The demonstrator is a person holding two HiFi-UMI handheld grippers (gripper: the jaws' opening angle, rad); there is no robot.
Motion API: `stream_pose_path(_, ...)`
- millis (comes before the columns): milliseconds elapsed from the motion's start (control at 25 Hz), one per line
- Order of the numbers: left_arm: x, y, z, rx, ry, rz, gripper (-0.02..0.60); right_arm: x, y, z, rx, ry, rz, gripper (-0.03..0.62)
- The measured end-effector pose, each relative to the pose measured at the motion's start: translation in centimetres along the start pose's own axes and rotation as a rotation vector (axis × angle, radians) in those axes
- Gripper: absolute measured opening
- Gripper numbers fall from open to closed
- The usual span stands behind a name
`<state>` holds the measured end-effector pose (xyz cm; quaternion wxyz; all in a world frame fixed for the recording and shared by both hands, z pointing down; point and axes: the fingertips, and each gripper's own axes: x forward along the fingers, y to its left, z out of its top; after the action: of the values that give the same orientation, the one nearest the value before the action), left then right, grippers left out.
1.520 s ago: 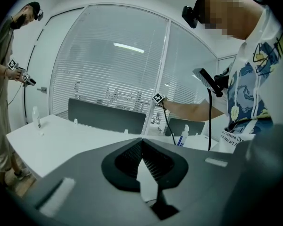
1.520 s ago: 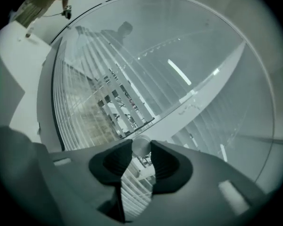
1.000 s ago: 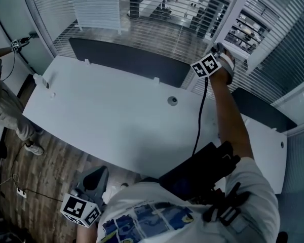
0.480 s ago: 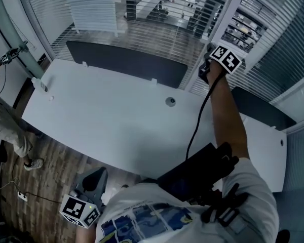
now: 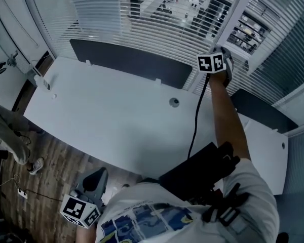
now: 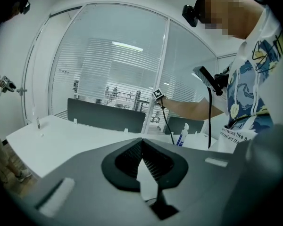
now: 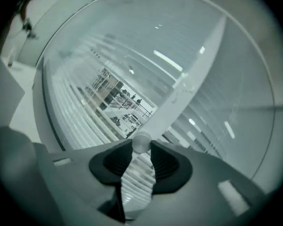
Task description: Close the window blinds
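Note:
White slatted blinds [image 5: 106, 14] hang behind the curved glass beyond the desk [image 5: 106, 115]. My right gripper [image 7: 141, 146] is held up at the white window post [image 5: 238, 14], its marker cube [image 5: 211, 63] facing the camera. A small round translucent knob [image 7: 141, 142] sits between its fingertips; the jaws have just been closing on it and the pads press its sides. My left gripper [image 6: 141, 142] stays low in front of the desk, shut with nothing in it. Its marker cube [image 5: 81, 210] shows at the bottom left.
A dark partition panel [image 5: 126, 59] lines the desk's far edge, with a second one [image 5: 263, 110] to the right. The desktop has a round cable grommet [image 5: 174, 102]. A spray bottle [image 6: 183, 135] stands on the desk. A person [image 5: 5, 120] stands at the left.
The right gripper has rolled at the window post, its marker cube now facing differently. The slats look whiter and hide more of the outside. The left gripper has not moved.

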<state>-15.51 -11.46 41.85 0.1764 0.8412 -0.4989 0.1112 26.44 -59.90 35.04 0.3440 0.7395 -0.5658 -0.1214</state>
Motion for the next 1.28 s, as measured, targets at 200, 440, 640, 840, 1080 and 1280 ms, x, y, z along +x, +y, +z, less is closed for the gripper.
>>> stream_pose_path(200, 0.2, -0.3, 0.6, 0.003, -0.002, -0.016, 0.008, 0.1, 0.1, 0.1, -0.230, -0.002, -0.058, 0.121)
stream_pose_path(440, 0.6, -0.7, 0.7, 0.010, -0.007, -0.037, 0.008, 0.0, 0.0, 0.2, -0.034, -0.053, 0.033, 0.126)
stream_pose_path(640, 0.7, -1.0, 0.9, 0.011, 0.002, -0.041, 0.008, -0.7, -1.0, -0.1, 0.544, -0.087, 0.225, 0.133)
stream_pose_path(840, 0.3, -1.1, 1.1, 0.010, -0.004, -0.039, 0.008, -0.7, -1.1, -0.3, 0.959, -0.032, 0.333, 0.137)
stream_pose_path(1080, 0.3, -0.7, 0.2, 0.002, -0.002, -0.025, 0.008, 0.3, -1.1, -1.0, 1.125, 0.022, 0.313, 0.133)
stream_pose_path(1280, -0.1, -0.3, 0.2, -0.003, -0.013, -0.019, 0.008, 0.3, -1.3, -0.8, 0.942, 0.052, 0.229, 0.124)
